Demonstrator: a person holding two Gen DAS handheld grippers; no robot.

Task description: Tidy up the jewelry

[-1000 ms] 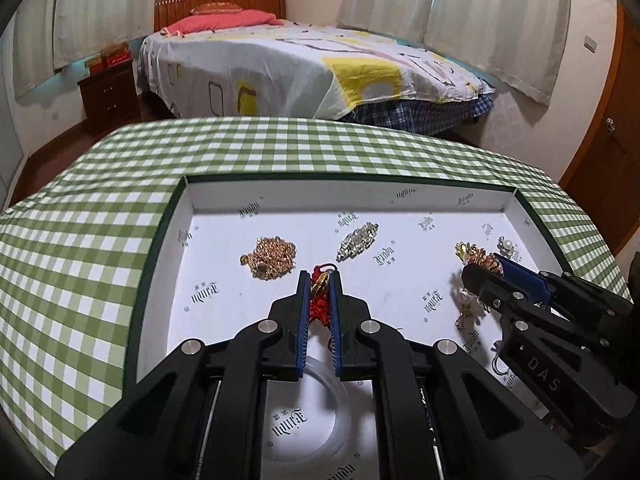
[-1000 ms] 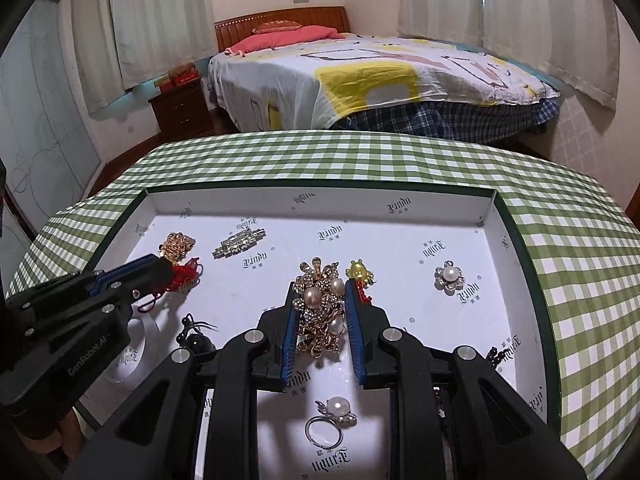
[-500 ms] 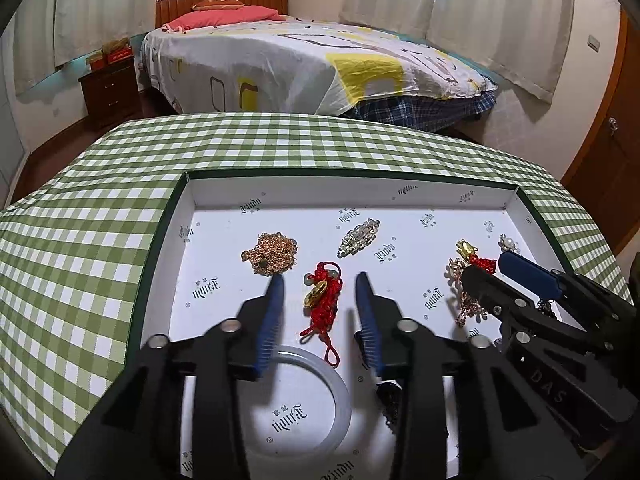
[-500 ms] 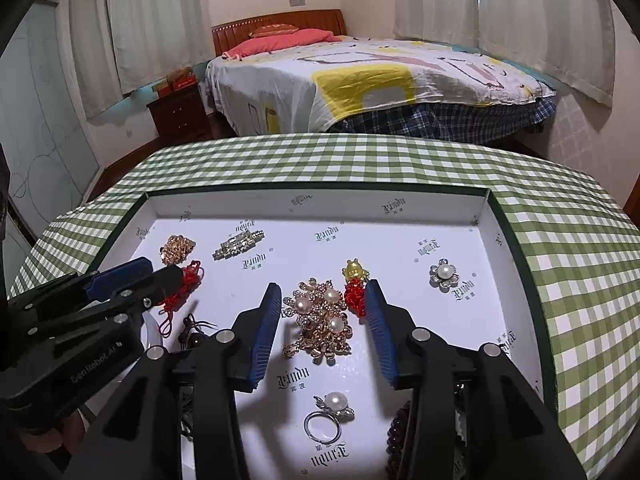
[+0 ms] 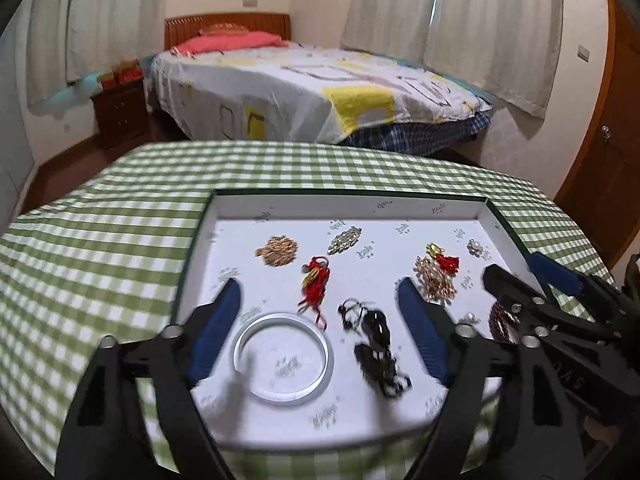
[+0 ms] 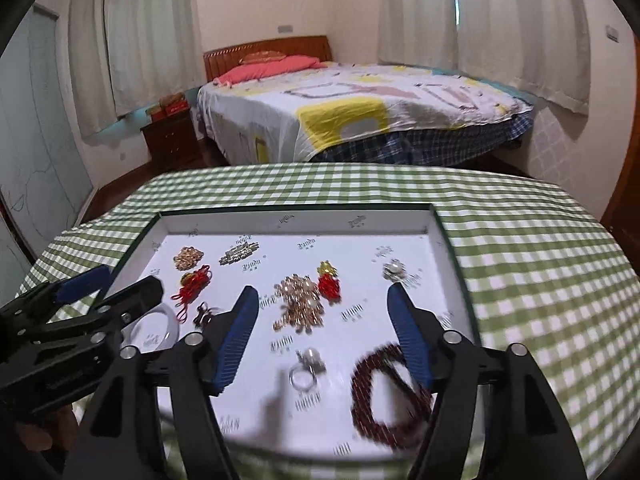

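Observation:
A white-lined tray (image 5: 224, 216) (image 6: 296, 216) lies on the green checked table and holds the jewelry. In the left wrist view my left gripper (image 5: 320, 300) is open and empty above a red knot charm (image 5: 315, 280), a clear bangle (image 5: 283, 356) and dark earrings (image 5: 374, 340). In the right wrist view my right gripper (image 6: 322, 300) is open and empty above a gold pearl brooch (image 6: 300, 304), a pearl ring (image 6: 306, 368) and a dark red bead bracelet (image 6: 384, 396). Each gripper shows from the side in the other's view: the right one (image 5: 516, 268), the left one (image 6: 124, 280).
The tray also holds a gold chain pile (image 5: 278, 250), a crystal brooch (image 5: 344, 239), a gold-and-red charm (image 6: 328, 278) and a pearl flower stud (image 6: 394, 269). A bed (image 5: 312, 92) stands behind the table. A wooden door (image 5: 600, 152) is at the right.
Both grippers opened, the left letting go of the red knot charm and the right of the gold pearl brooch. Both then drew back and up from the tray.

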